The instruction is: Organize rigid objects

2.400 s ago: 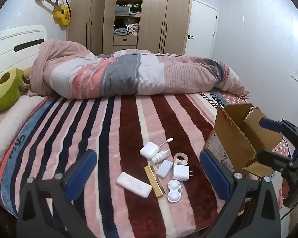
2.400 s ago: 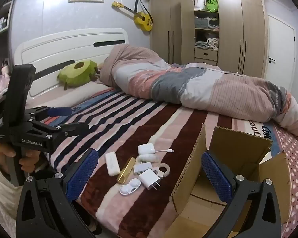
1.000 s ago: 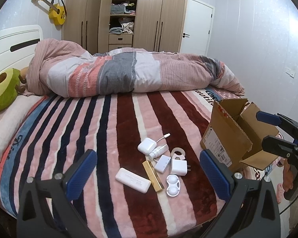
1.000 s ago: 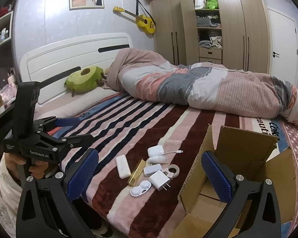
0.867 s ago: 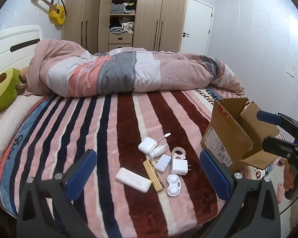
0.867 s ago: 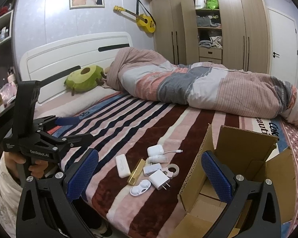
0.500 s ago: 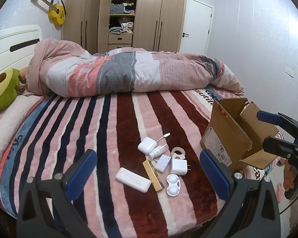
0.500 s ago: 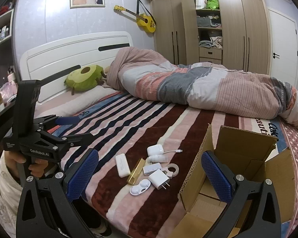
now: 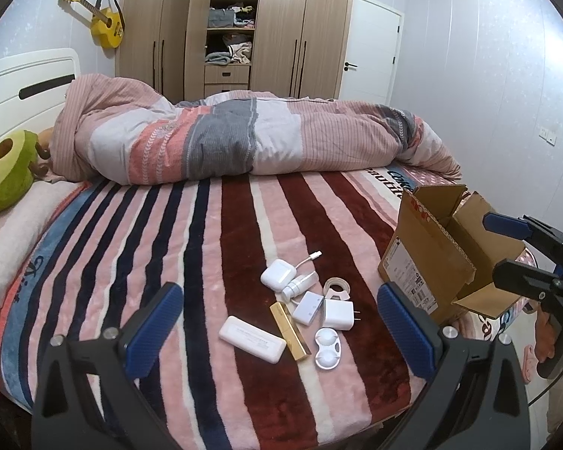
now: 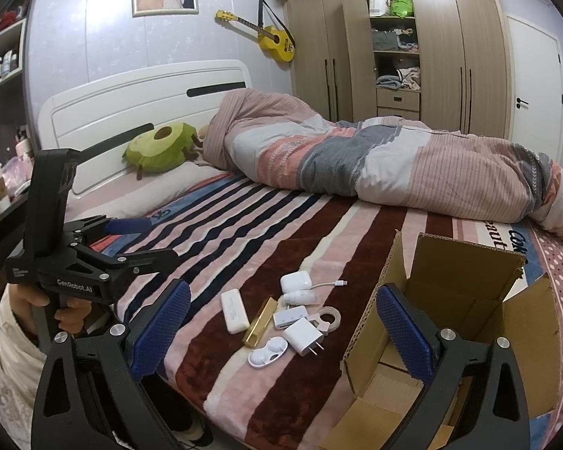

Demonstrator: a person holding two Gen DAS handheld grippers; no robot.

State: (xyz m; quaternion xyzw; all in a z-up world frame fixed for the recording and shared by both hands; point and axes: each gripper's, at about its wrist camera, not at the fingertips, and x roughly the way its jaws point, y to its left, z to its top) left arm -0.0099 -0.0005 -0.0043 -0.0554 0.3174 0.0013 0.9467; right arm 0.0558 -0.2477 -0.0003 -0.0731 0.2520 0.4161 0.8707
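Note:
Several small rigid objects lie together on the striped blanket: a white power bank (image 9: 252,338) (image 10: 235,311), a gold bar (image 9: 289,325) (image 10: 260,321), a white contact lens case (image 9: 328,348) (image 10: 268,352), a white plug charger (image 9: 338,314) (image 10: 304,336), a white earbud case (image 9: 277,273) (image 10: 295,282) and a tape roll (image 9: 337,287) (image 10: 328,316). An open cardboard box (image 9: 443,258) (image 10: 465,322) stands to their right. My left gripper (image 9: 279,332) is open and empty, held above the bed's near edge. My right gripper (image 10: 283,333) is open and empty beside the box.
A rolled striped duvet (image 9: 244,138) lies across the far side of the bed. A green avocado plush (image 10: 159,148) sits by the white headboard. A wardrobe (image 9: 229,26) and a door (image 9: 371,45) stand behind. The bed edge runs just below the objects.
Both grippers have drifted back and up slightly since the earliest frames. The objects and box have not moved. Both stay open.

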